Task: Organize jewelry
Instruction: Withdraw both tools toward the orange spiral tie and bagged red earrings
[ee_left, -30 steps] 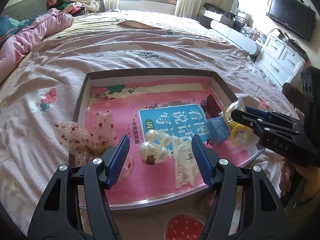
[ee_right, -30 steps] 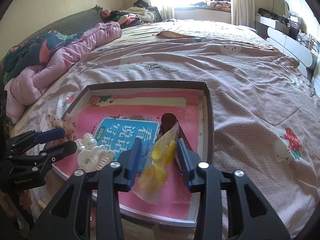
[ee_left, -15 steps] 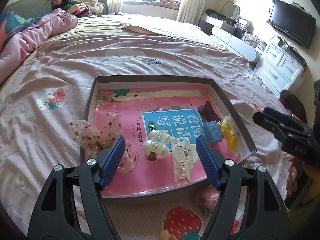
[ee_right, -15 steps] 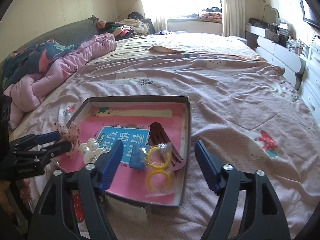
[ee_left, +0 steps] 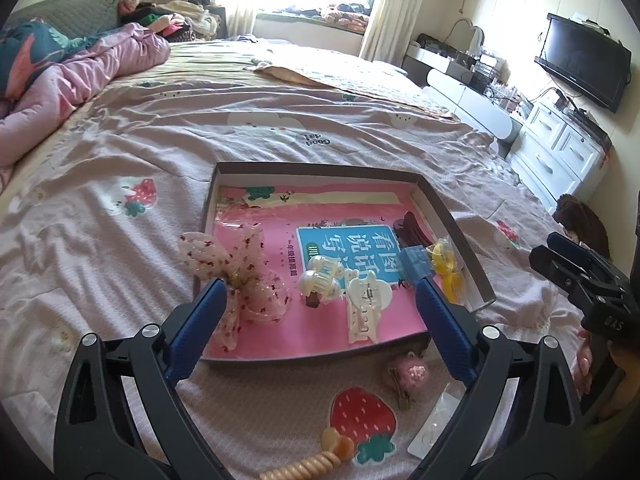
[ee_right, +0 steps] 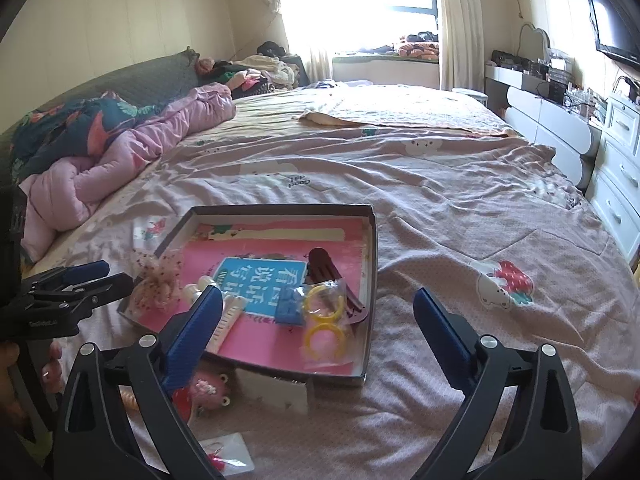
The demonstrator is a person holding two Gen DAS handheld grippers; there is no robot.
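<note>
Left wrist view, nearest first: my left gripper (ee_left: 320, 312) has its jaws opening wide with nothing gripped between them. Below it on the bedspread (ee_left: 120, 240) lie a peach spiral hair tie (ee_left: 304, 468), a pink glittery clip (ee_left: 408, 376) and a clear packet (ee_left: 436, 428). Just past those sits the shallow box (ee_left: 452, 220) lined with a pink booklet (ee_left: 312, 216). Inside, a sheer dotted bow (ee_left: 240, 272) hangs over the left edge, a pearly claw clip (ee_left: 320, 276) and a white claw clip (ee_left: 364, 308) lie side by side, and along the right wall are a blue piece (ee_left: 414, 262), a bag of yellow rings (ee_left: 448, 268) and a dark red clip (ee_left: 412, 228). My right gripper (ee_left: 568, 256) shows at the right edge.

From the right wrist, my right gripper's jaws are also opening wide and hold nothing; the bag of yellow rings (ee_right: 324, 320) rests in the box's near right corner, clear of both pads. Further off, a pink quilt (ee_right: 132, 152) is heaped by the headboard, white drawers (ee_right: 620, 168) stand at right.
</note>
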